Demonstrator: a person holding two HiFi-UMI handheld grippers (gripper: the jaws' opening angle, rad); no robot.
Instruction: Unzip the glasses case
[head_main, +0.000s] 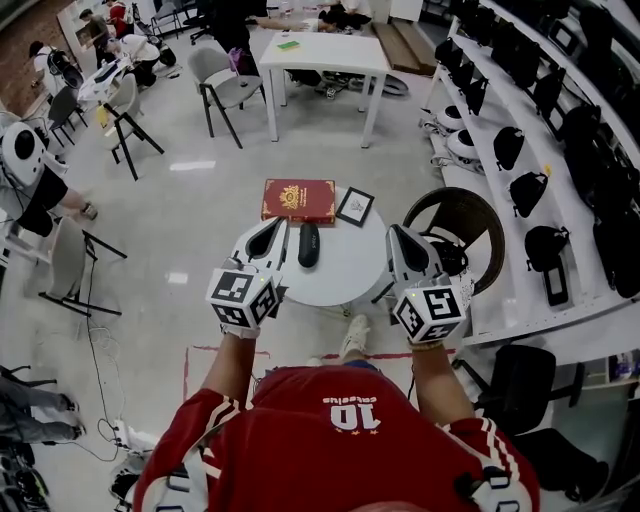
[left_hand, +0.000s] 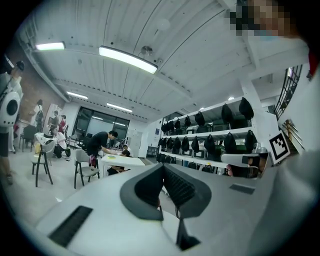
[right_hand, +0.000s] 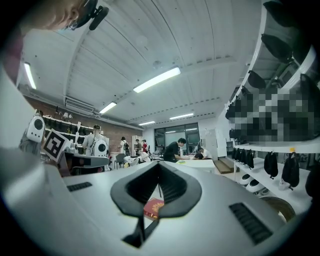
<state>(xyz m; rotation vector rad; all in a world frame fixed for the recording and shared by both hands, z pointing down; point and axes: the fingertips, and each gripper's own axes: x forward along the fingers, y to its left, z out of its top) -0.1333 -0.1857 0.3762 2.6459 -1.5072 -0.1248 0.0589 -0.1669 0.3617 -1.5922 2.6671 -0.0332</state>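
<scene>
The black glasses case (head_main: 309, 244) lies zipped shut near the middle of the small round white table (head_main: 345, 270). My left gripper (head_main: 272, 232) is just to the left of the case, and its pads meet with nothing between them. My right gripper (head_main: 399, 236) is off the table's right edge, well apart from the case, jaws also together and empty. Both gripper views look out level over the room. The left gripper (left_hand: 162, 167) view does not show the case. Only the red book (right_hand: 154, 207) shows below the right gripper (right_hand: 159, 167).
A red book (head_main: 298, 200) and a small black framed card (head_main: 355, 207) lie at the table's far side. A round dark chair (head_main: 462, 225) stands right of the table, beside shelves of black bags (head_main: 530, 190). A white table (head_main: 322, 50), chairs and people are farther back.
</scene>
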